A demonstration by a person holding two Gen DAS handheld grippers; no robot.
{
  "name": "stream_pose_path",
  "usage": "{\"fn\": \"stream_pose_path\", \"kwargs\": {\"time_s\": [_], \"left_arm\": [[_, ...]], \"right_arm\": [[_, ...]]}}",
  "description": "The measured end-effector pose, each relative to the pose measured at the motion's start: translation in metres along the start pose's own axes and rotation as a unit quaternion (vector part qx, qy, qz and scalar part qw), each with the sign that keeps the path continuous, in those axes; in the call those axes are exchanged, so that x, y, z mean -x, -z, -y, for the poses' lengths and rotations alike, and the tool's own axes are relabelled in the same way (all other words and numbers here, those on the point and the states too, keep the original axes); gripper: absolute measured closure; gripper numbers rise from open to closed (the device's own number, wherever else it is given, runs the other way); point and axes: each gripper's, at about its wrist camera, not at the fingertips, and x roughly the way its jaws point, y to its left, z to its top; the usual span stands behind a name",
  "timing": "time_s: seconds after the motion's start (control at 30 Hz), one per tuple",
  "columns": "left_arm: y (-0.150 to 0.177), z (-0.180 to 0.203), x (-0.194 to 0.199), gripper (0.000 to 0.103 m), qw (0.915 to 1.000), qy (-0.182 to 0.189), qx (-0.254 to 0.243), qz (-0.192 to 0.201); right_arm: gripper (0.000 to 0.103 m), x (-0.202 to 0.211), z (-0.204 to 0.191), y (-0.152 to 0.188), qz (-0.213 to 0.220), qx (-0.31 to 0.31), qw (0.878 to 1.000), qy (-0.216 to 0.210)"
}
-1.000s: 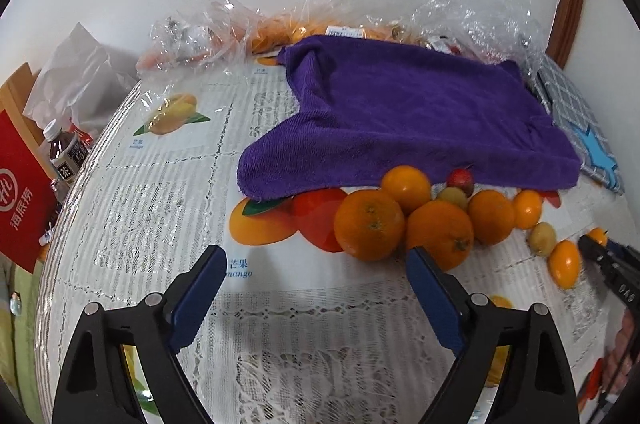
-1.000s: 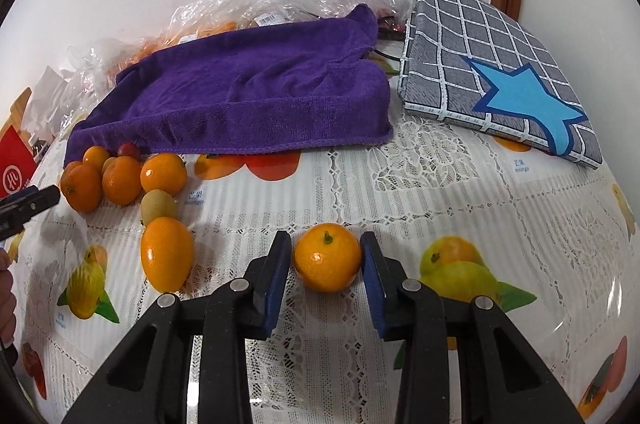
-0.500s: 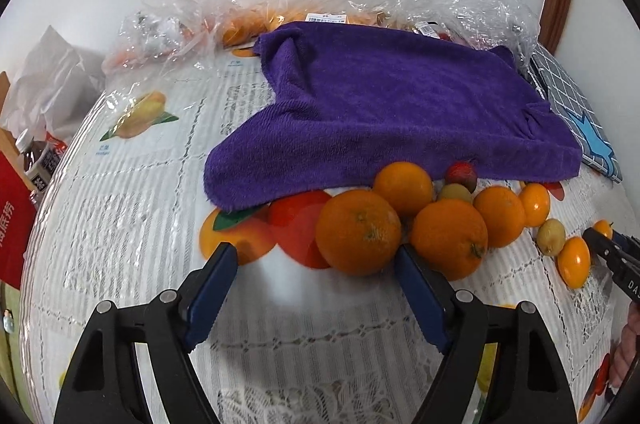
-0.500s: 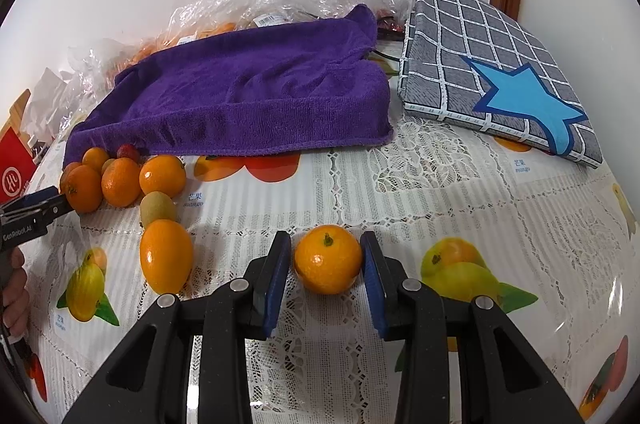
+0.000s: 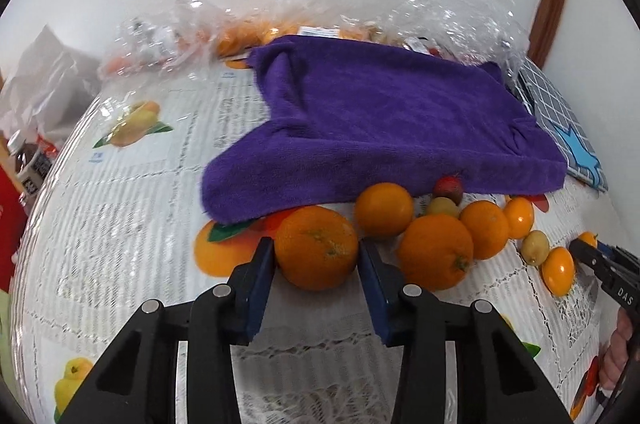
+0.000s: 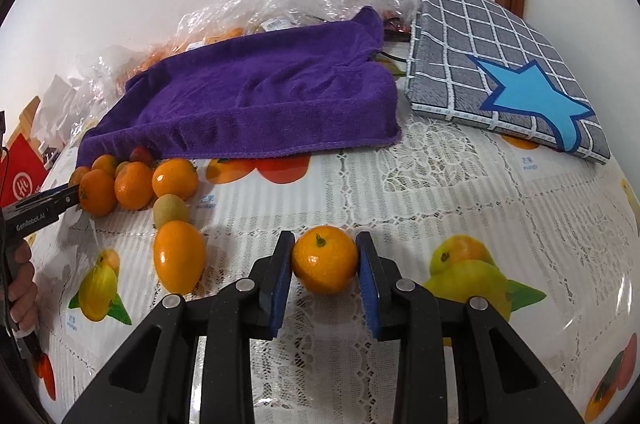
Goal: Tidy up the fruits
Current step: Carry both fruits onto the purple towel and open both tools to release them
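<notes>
My left gripper (image 5: 317, 256) is shut on a large orange (image 5: 316, 248) at the left end of a cluster of fruit; both blue pads touch its sides. Beside it lie another large orange (image 5: 436, 251), smaller oranges (image 5: 384, 209), a small red fruit (image 5: 448, 187) and a yellow-green fruit (image 5: 535, 247). My right gripper (image 6: 324, 256) is shut on a small orange (image 6: 324, 260) resting on the tablecloth. An oval orange fruit (image 6: 179, 256) and a kiwi (image 6: 171, 209) lie to its left, with the cluster (image 6: 132, 183) beyond.
A purple towel (image 5: 384, 127) lies behind the fruit, also in the right wrist view (image 6: 256, 103). Clear plastic bags (image 5: 360, 7) with oranges are at the back by the wall. A grey checked cushion with a blue star (image 6: 504, 71) sits at the right.
My left gripper moved forward and closed its jaws onto the large orange. My right gripper stayed shut on the small orange, barely moving.
</notes>
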Motion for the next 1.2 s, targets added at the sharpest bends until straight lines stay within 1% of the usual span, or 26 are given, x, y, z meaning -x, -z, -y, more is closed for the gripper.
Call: {"fn": "stream_pose_path", "kwargs": {"time_s": [0.13,0.23,0.53,0.93,1.2], "left_arm": [[0.001,-0.012,0.006,0.063,0.9999,0.002,0.016,0.002],[0.001,-0.019,0.01,0.063,0.9996,0.002,0.027,0.004],[-0.009,-0.015,0.025,0.063,0.9993,0.008,0.031,0.018],[-0.028,-0.003,0.041,0.063,0.999,0.019,0.027,0.031],[-0.053,0.002,0.043,0.063,0.9988,0.022,0.026,0.035]], "right_arm": [[0.072,0.002,0.0,0.001,0.002,-0.007,1.0,-0.013],[0.072,0.003,0.001,0.001,0.004,-0.011,1.0,-0.013],[0.072,0.017,-0.005,-0.01,0.022,-0.003,1.0,-0.008],[0.072,0.031,-0.007,-0.047,0.043,-0.006,0.999,-0.001],[0.072,0.029,-0.012,-0.072,0.054,-0.006,0.999,-0.002]]}}
